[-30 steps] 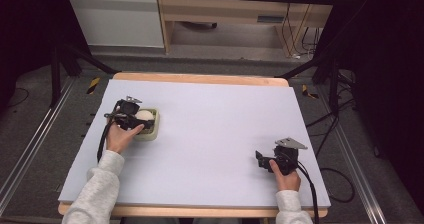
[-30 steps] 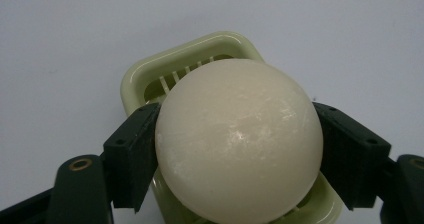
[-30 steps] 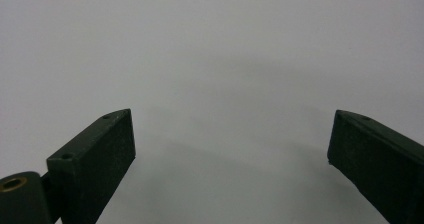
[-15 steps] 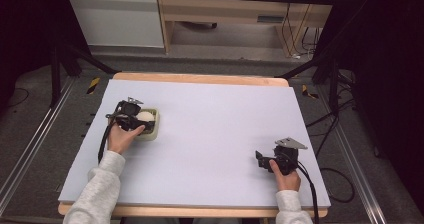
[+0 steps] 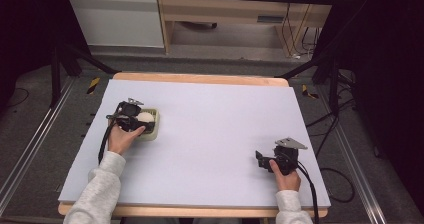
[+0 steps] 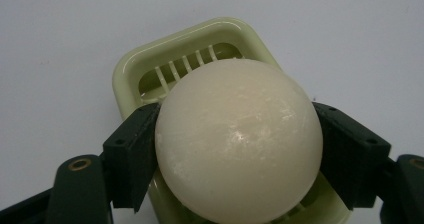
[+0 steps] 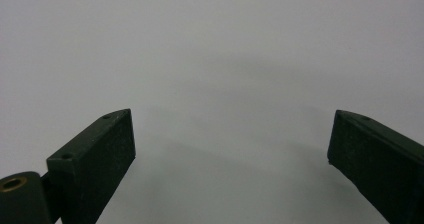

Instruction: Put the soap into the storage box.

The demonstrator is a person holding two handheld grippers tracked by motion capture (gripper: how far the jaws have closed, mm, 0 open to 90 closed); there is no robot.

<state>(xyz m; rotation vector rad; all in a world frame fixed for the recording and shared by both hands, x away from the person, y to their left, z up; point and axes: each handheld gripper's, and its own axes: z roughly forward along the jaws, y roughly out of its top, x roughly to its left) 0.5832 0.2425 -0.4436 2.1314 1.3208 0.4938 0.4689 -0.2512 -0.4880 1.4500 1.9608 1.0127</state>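
- High view: the left gripper [image 5: 134,120] sits over a pale green slotted tray [image 5: 153,129] near the white table's [image 5: 215,129] left side, a cream ball [image 5: 145,117] at its tip. The right gripper [image 5: 261,160] rests well apart, near the front right.
- Left gripper view: both jaws press the ball's [image 6: 237,141] sides, pinching it just above the tray [image 6: 131,66].
- Right gripper view: jaws spread wide over bare table [image 7: 215,49].

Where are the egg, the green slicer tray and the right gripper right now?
egg [image 6: 239,144]: left gripper view, middle of its rounded front.
green slicer tray [image 6: 150,54]: left gripper view, far rim.
right gripper [image 5: 259,159]: high view, between its fingertips.
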